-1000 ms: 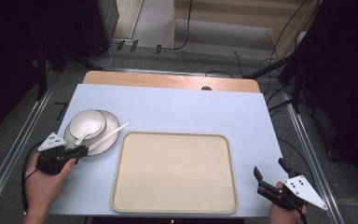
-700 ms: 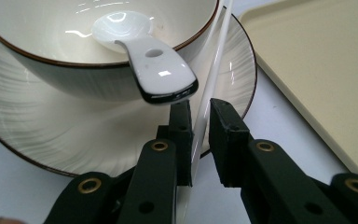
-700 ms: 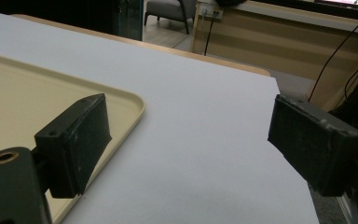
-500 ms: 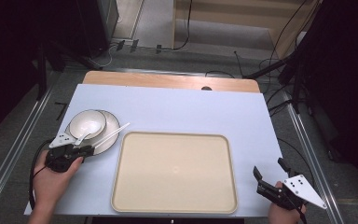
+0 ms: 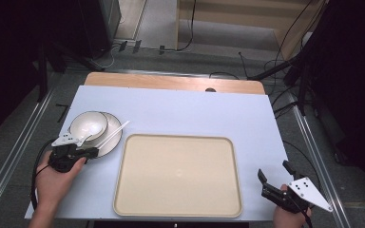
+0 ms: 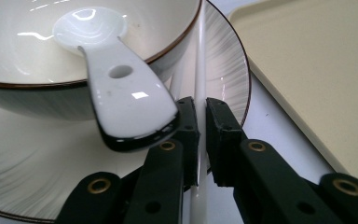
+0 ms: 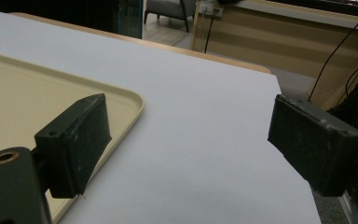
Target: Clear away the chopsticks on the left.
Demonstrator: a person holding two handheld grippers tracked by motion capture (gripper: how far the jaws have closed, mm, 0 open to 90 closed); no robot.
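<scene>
On the pale desk (image 5: 180, 114), the left tongs (image 6: 201, 123) have just been closing on a white chopstick (image 6: 200, 70); it lies across the plate (image 5: 111, 142) beside the bowl (image 5: 89, 124), pointing away toward the far right. The right tongs (image 7: 186, 135) gape empty.

My left hand-held gripper (image 6: 202, 135) has just been closing, and its pads now pinch a thin white chopstick (image 6: 200, 60). The stick is straight and glossy. It lies flat across the right side of the plate (image 6: 233, 70), just beside the bowl (image 6: 23, 70), and its near end sticks out past the plate rim. From above it runs diagonally toward the tray (image 5: 218, 142).
</scene>
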